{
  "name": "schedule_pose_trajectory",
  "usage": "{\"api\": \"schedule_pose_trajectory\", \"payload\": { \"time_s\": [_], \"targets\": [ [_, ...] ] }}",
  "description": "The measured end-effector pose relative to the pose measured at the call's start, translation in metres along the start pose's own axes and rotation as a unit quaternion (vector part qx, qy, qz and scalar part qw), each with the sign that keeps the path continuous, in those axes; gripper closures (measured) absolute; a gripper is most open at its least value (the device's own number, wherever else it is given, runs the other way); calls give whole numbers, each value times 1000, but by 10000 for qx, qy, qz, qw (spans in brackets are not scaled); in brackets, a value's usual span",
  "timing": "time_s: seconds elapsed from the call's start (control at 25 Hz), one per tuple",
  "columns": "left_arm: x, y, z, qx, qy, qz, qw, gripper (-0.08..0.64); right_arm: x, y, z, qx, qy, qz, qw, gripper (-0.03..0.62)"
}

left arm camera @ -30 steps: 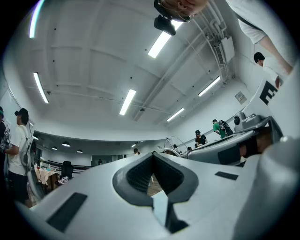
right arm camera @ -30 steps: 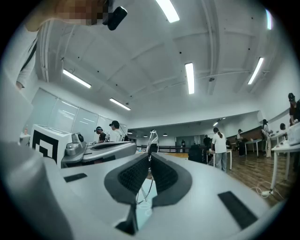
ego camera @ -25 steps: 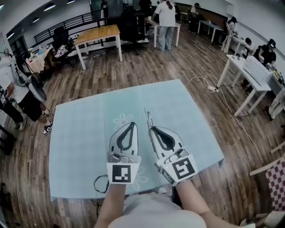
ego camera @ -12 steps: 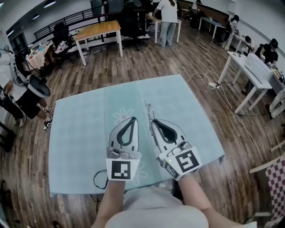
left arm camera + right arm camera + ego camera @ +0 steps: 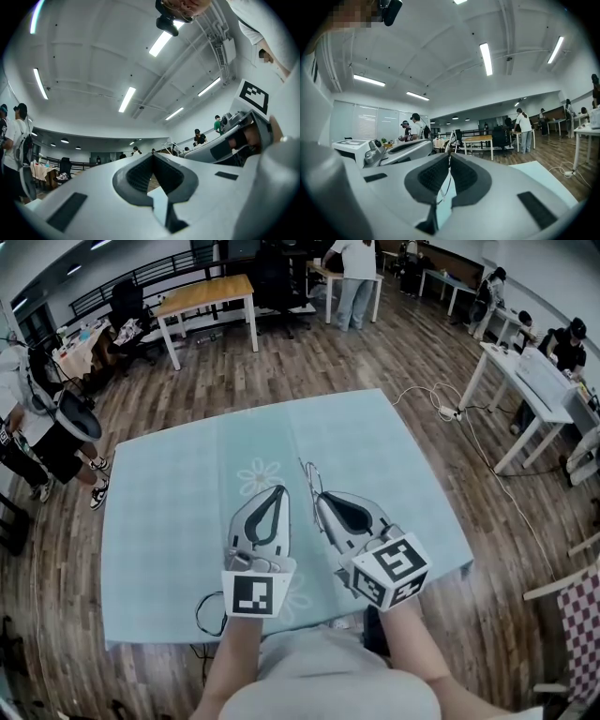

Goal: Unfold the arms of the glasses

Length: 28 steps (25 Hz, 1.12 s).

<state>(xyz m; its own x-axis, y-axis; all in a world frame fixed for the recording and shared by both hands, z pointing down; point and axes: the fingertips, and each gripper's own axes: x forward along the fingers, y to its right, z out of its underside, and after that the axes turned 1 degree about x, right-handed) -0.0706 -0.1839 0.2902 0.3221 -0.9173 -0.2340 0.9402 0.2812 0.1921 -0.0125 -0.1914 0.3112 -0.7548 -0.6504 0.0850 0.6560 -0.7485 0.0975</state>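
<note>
Thin wire-framed glasses (image 5: 307,474) stick up from the tip of my right gripper (image 5: 319,495), which is shut on them above the light blue table (image 5: 159,521). In the right gripper view the frame's wire (image 5: 449,140) runs between the closed pads and pokes out past my right gripper (image 5: 450,157). My left gripper (image 5: 278,488) hovers just to the left, shut with nothing in it. The left gripper view shows my left gripper (image 5: 152,154) with closed jaws and the glasses (image 5: 172,147) small at the right gripper's tip. Whether the arms are folded cannot be made out.
A black cable (image 5: 208,620) loops at the table's near left edge. A wooden table (image 5: 206,294) and chairs stand behind, white desks (image 5: 525,390) to the right, and a cord with a power strip (image 5: 441,413) lies on the floor. Several people stand around.
My right gripper has rolled in the hand, so its marker cube now sits tilted. The glasses stay in its jaws. My left gripper has not moved.
</note>
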Motion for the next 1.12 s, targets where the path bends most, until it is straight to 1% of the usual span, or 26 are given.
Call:
{"api": "schedule_pose_trajectory", "payload": {
  "time_s": [0.44,0.6,0.8,1.12],
  "targets": [
    [-5,5,6,9,-55,65,10000,552,0,1,20,623,-489,-158,9967,575],
    [-7,7,10,1,-97,90,9999,552,-1,2,29,674,-720,-138,9950,575],
    [-8,8,14,-40,-182,117,9998,552,-1,6,41,918,-1134,-78,9893,575],
    [-13,10,24,-103,-297,131,9994,552,-3,4,52,1261,-1464,-213,9809,575]
  ]
}}
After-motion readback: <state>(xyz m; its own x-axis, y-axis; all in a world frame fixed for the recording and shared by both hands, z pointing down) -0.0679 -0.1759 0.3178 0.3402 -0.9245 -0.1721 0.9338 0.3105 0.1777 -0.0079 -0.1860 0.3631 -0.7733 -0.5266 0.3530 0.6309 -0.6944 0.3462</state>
